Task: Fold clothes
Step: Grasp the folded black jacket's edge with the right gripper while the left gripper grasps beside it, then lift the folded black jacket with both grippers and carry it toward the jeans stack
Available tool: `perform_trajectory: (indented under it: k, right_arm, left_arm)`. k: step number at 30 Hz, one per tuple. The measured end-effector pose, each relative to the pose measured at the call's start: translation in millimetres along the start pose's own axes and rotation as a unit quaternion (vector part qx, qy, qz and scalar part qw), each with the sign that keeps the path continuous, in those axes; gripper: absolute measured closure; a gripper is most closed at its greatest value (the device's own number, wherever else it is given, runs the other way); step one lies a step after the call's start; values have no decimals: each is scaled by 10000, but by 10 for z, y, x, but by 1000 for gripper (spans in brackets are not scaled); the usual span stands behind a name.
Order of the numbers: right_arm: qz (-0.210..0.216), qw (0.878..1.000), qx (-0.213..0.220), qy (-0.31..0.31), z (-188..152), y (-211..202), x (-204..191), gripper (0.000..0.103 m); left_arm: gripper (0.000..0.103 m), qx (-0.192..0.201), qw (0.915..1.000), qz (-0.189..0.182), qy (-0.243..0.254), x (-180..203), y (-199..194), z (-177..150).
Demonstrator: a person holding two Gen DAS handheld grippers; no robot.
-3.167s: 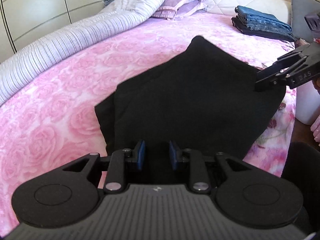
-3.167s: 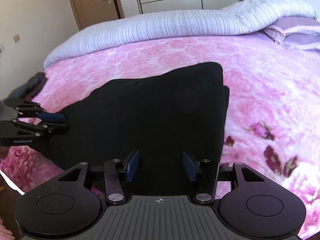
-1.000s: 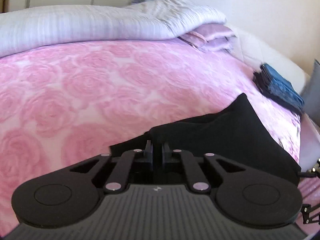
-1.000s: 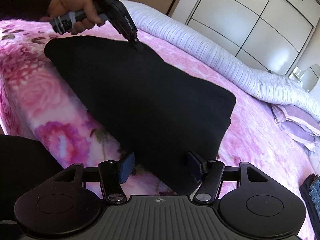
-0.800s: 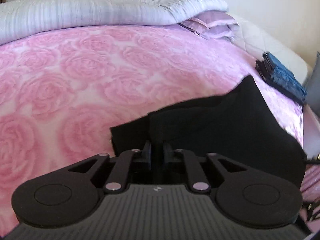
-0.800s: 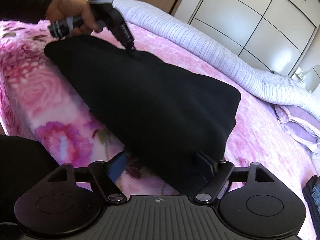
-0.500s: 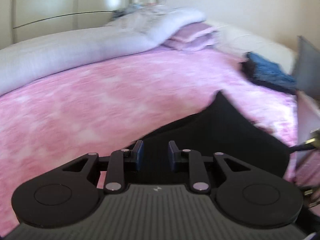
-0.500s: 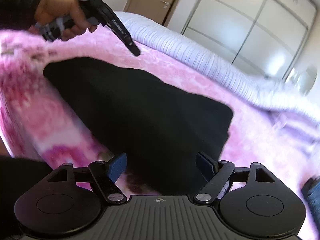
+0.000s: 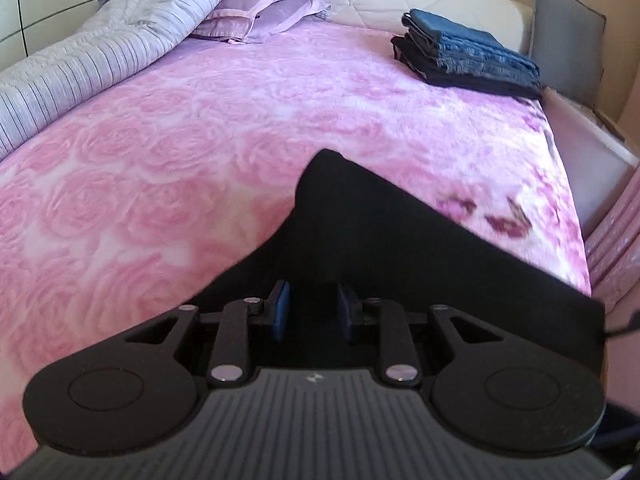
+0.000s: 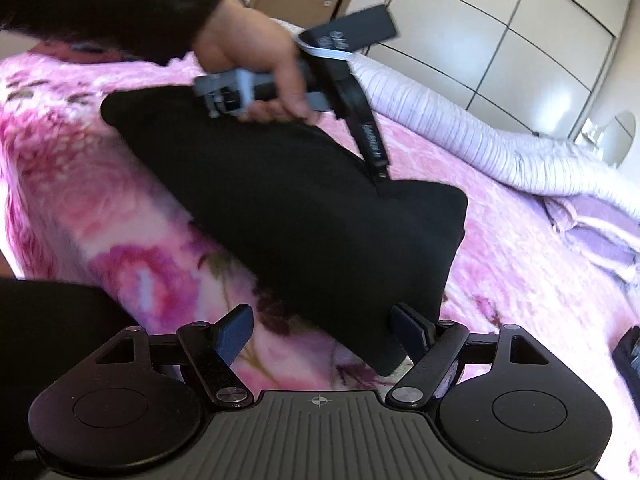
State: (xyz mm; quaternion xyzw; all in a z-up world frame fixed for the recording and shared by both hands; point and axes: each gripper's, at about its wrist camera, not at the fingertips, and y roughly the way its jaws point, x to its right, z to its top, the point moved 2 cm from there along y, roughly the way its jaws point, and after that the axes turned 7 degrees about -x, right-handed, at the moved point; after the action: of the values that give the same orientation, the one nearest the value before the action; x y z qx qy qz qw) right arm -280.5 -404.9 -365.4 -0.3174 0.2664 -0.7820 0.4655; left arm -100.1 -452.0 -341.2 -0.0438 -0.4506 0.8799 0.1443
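Note:
A folded black garment (image 9: 400,248) lies flat on the pink rose blanket (image 9: 168,152) near the bed's front edge. It also shows in the right wrist view (image 10: 304,216). My left gripper (image 9: 312,310) is open and empty, its blue pads just above the garment. In the right wrist view the left gripper (image 10: 380,172) points down at the garment's far edge. My right gripper (image 10: 326,330) is wide open and empty at the garment's near corner.
A stack of folded dark and blue clothes (image 9: 468,56) sits at the far right of the bed. A striped duvet (image 9: 100,48) and purple pillows (image 9: 264,20) lie along the far side. Wardrobe doors (image 10: 500,32) stand behind.
My left gripper let go of the garment's edge and opened, then swung over the garment. My right gripper opened wider. The garment has settled flat.

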Motion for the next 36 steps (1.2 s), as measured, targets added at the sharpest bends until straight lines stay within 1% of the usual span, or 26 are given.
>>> perform_trajectory:
  k: [2,4,6,8,10,13,16,18,19,21,23,25,26,28,29,30,32,36]
  right_arm:
    - [41,10000,19,16,-12,-15,20,24]
    - [110,9999,16,94,-12,-24,52,24]
    - [241,9992,-37,313,16,-20,110,24]
    - [371,9979,-90,532,44,-16,169,24]
    - [502,9958,-143,750,72,-12,228,24]
    - [696,9915,-223,1077,115,-7,315,24]
    - [830,9876,-328,1289,159,14,374,24]
    - [863,9865,-409,1329,182,43,383,24]
    - [870,9864,-438,1322,192,48,387,24]
    - [862,9866,-492,1293,212,58,385,24]
    - [808,9875,-533,1245,235,36,370,24]
    - [655,9902,-554,1106,252,-25,330,24]
    - [469,9932,-543,915,256,-66,279,24]
    - [-169,9990,-415,88,235,-162,83,24]
    - [-439,9978,-328,-362,215,-194,-22,24]
    - [-627,9946,-252,-789,186,-212,-127,24]
    - [-880,9837,-156,-1558,117,-200,-323,24]
    - [-1292,9549,-299,-2657,-3,60,-548,24]
  left_arm:
    - [80,14,10000,63,-44,-13,-109,15]
    - [81,120,9998,186,29,18,-377,-76]
    - [80,215,9994,269,25,69,-682,-282]
    - [75,225,9987,437,99,175,-978,-491]
    - [65,234,9975,614,247,307,-1233,-766]
    - [63,229,9963,677,470,535,-1517,-1234]
    - [60,9,9963,770,393,652,-1511,-1564]
    - [60,-143,9945,938,435,673,-1385,-1734]
    - [57,-63,9930,1026,574,698,-1348,-1797]
    - [54,-31,9907,1146,734,760,-1328,-1815]
    - [54,-96,9881,1316,791,833,-1369,-1766]
    - [53,81,9832,1500,1035,966,-1478,-1751]
    - [52,185,9793,1624,1195,1030,-1531,-1770]
    - [37,376,9668,1988,1561,1151,-1601,-1847]
    - [36,440,9614,2112,1708,1197,-1608,-1881]
    - [36,447,9569,2207,1835,1234,-1589,-1911]
    - [36,434,9474,2390,2083,1308,-1540,-1970]
    - [31,302,9348,2563,2438,1367,-1354,-2055]
